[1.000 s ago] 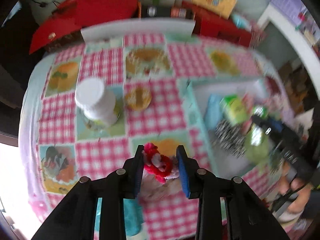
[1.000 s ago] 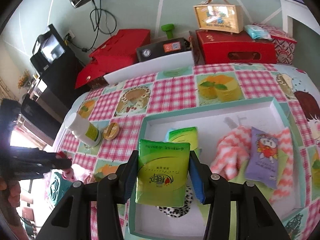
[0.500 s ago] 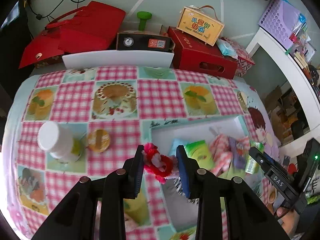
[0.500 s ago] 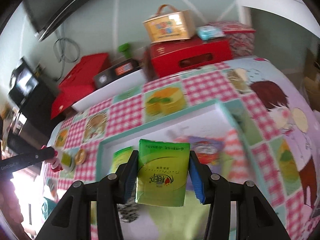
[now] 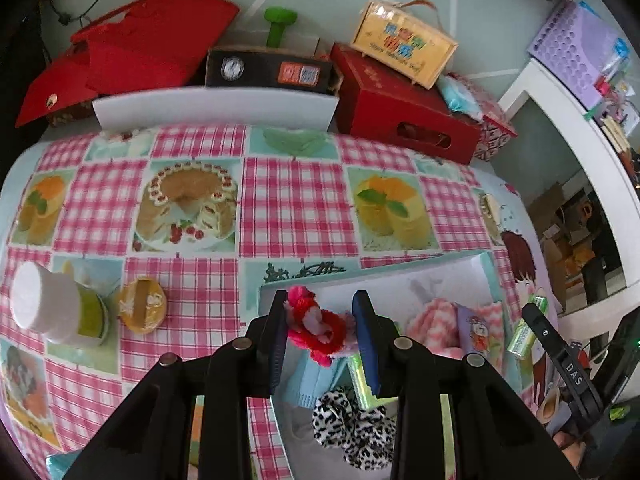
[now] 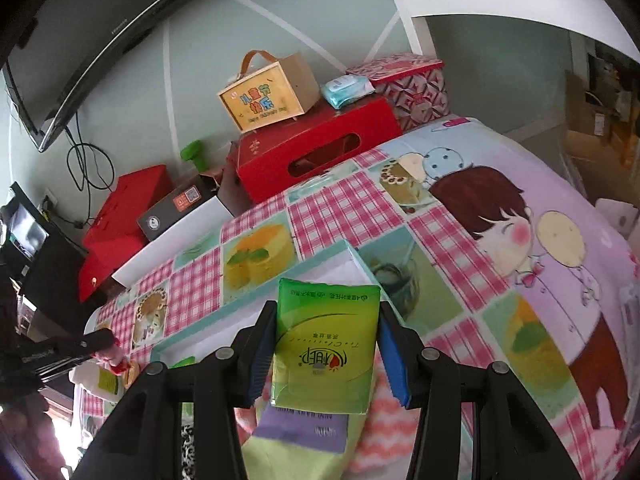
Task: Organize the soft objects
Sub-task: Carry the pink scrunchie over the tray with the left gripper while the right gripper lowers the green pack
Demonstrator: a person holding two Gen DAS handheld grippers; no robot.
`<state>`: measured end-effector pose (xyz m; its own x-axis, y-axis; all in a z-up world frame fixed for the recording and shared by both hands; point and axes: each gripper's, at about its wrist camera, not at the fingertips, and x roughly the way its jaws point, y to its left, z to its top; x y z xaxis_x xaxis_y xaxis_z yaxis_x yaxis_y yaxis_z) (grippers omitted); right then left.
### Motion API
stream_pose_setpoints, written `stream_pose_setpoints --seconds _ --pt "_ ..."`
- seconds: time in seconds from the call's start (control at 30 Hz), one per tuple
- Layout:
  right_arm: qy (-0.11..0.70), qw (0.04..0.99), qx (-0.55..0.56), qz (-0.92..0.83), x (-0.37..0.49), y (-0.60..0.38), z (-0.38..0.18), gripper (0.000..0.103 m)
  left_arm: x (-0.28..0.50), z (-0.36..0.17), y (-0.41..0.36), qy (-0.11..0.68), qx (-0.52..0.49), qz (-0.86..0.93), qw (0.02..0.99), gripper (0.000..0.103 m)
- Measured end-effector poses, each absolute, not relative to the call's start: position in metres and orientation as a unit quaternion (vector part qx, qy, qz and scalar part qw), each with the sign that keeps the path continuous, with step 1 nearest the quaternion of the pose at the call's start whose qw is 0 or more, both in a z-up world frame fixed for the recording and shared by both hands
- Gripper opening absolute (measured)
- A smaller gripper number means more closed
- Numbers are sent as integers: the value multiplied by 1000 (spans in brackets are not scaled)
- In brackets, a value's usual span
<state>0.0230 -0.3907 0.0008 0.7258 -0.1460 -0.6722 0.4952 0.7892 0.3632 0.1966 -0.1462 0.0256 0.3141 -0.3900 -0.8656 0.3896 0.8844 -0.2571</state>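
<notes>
My left gripper (image 5: 320,322) is shut on a red and pink fluffy toy (image 5: 316,326) and holds it above the near left corner of the white tray (image 5: 360,280). The tray holds a leopard-print soft item (image 5: 352,428), a light blue pack (image 5: 316,380), a pink-and-white cloth (image 5: 432,320) and a purple packet (image 5: 476,332). My right gripper (image 6: 326,350) is shut on a green tissue pack (image 6: 326,344) above the tray's right side, over the purple packet (image 6: 304,428) and pink cloth (image 6: 380,440). The right gripper also shows in the left wrist view (image 5: 536,320).
A white-capped jar (image 5: 56,312) and a round yellow item (image 5: 142,306) stand on the checked tablecloth (image 5: 296,200) left of the tray. Red boxes (image 5: 404,108), a yellow gift box (image 5: 404,44) and a black box (image 5: 272,70) line the far edge.
My left gripper has carried the fluffy toy right and forward, over the tray's corner. My right gripper has swung right with the tissue pack, towards the tray's right edge.
</notes>
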Motion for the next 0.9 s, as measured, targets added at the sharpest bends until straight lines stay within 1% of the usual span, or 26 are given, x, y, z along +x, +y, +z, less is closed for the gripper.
stream_pose_setpoints --seconds 0.23,0.47,0.5,0.57,0.6,0.63,0.83,0.87,0.9 --pt "311 901 252 -166 39 -385 -5 51 207 -1 -154 556 -3 -227 800 33" --pt "320 901 241 -165 49 -380 -12 51 212 -17 -157 569 -6 -215 793 33" --pt "321 901 240 -165 49 -380 -13 51 212 -18 -157 571 -5 -214 793 35" --pt "324 901 238 -165 50 -380 -13 51 213 -19 -157 572 -5 -211 792 41" --pt "325 901 235 -165 51 -379 -13 51 213 -19 -157 572 -5 -209 793 47" --pt "325 901 233 -166 51 -379 -13 53 212 -18 -156 571 -4 -207 795 49" --pt "338 899 223 -169 54 -375 -15 53 205 -9 -148 564 -9 -200 801 52" --pt "341 898 221 -170 54 -375 -15 53 203 -7 -147 562 -8 -197 803 53" --pt "342 897 222 -171 54 -375 -15 54 202 -5 -147 561 -6 -195 805 57"
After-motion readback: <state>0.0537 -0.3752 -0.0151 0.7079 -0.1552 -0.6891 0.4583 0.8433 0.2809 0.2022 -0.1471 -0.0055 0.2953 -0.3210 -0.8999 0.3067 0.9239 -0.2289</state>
